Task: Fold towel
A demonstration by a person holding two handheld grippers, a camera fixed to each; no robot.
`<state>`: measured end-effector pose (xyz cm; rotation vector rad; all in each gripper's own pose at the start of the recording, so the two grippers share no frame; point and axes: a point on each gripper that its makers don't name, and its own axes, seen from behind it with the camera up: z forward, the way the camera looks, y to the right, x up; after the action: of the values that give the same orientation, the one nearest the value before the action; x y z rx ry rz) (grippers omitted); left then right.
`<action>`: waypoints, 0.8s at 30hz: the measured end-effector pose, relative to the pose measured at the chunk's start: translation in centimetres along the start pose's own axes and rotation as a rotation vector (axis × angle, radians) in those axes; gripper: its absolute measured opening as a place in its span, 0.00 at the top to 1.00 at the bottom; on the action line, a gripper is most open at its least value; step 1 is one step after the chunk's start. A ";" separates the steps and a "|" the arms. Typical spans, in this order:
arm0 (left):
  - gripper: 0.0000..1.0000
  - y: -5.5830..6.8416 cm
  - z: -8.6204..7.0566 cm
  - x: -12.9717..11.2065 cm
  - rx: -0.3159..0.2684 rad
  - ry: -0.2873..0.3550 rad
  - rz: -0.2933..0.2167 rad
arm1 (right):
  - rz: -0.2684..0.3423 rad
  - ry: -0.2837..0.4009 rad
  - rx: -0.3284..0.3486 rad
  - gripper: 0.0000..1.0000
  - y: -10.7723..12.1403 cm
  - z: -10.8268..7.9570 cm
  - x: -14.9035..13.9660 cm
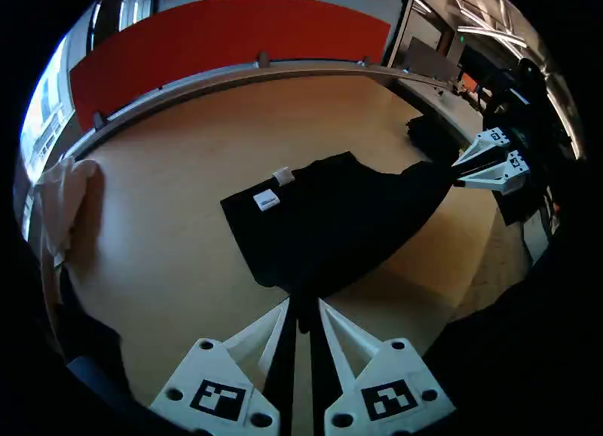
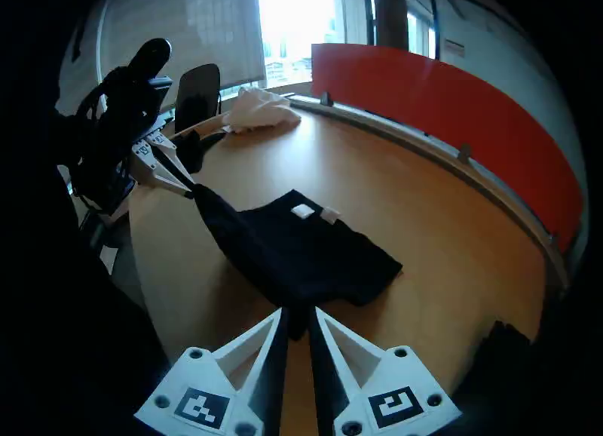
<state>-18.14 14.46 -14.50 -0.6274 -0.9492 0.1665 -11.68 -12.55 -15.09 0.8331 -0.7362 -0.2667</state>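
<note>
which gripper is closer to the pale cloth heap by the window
Left. The left gripper holds a black towel corner at the table end where the pale cloth heap lies; the right gripper grips the opposite corner, farther off.

The left gripper (image 1: pixel 304 314) is angling forward and down, its fingers (image 1: pixel 264 338) nearly together and pinching one corner of the towel (image 1: pixel 339 217). The right gripper (image 2: pixel 298 319) is pinching another corner the same way. The two are facing each other across the towel, well apart.

The towel (image 1: pixel 339 217) is black with white tags (image 1: pixel 266 201), the table (image 1: pixel 173 232) tan wood, the partition (image 1: pixel 226 36) red.
</note>
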 end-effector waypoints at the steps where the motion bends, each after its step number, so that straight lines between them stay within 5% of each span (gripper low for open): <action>1: 0.89 0.0 -0.1 0.0 0.000 0.000 0.000 | 0.000 0.001 0.001 0.83 0.0 -0.1 0.1; 12: 0.89 0.0 -0.6 0.4 0.000 0.005 -0.001 | 0.009 0.003 0.001 0.83 -0.1 -0.2 0.3; 24: 0.89 -0.9 0.9 1.4 0.019 0.002 -0.011 | 0.007 -0.014 -0.013 0.83 1.1 0.9 0.5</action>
<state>-18.13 14.62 -12.62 -0.6050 -0.9481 0.1646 -11.97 -12.58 -13.57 0.8170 -0.7497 -0.2713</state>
